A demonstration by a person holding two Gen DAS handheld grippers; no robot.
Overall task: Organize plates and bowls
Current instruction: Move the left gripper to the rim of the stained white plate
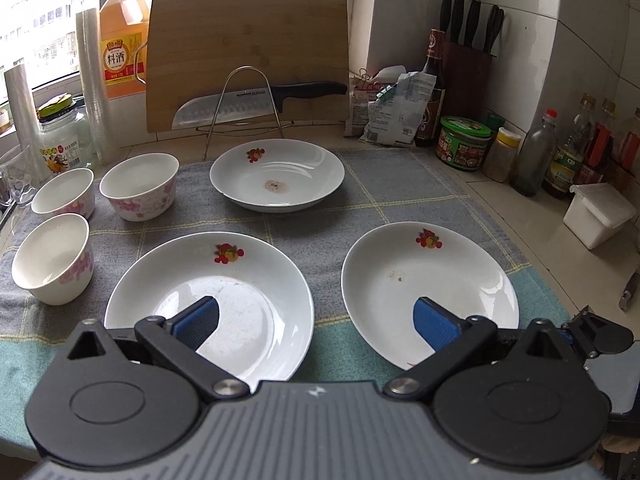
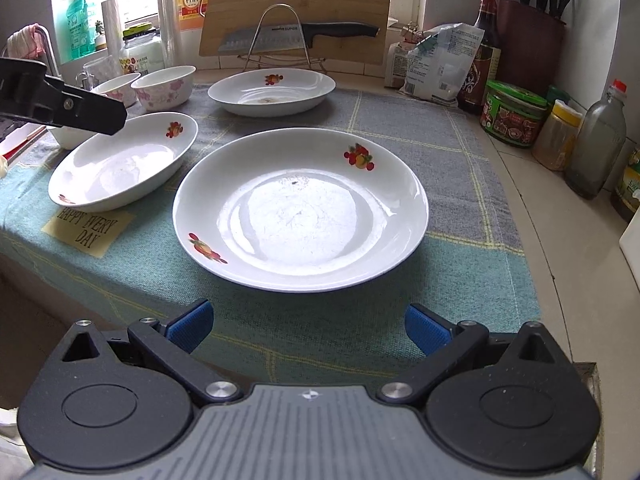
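Kitchen counter under a checked cloth (image 2: 460, 264) held three plates and three bowls (image 1: 138, 186), all apart and unstacked. Both grippers hung empty with jaws spread: left gripper (image 1: 316, 322) over the near plates, right gripper (image 2: 306, 326) short of the right plate (image 2: 300, 208). Nothing seemed sorted yet; next, probably, pinching that plate's near rim. Bowls were partly hidden in the right view.

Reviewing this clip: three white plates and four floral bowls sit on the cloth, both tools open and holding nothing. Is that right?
Not quite: the left wrist view shows three floral bowls, not four: one, another and a third, all at the cloth's left side. The rest holds: three plates, with the left tool and right tool open and empty.
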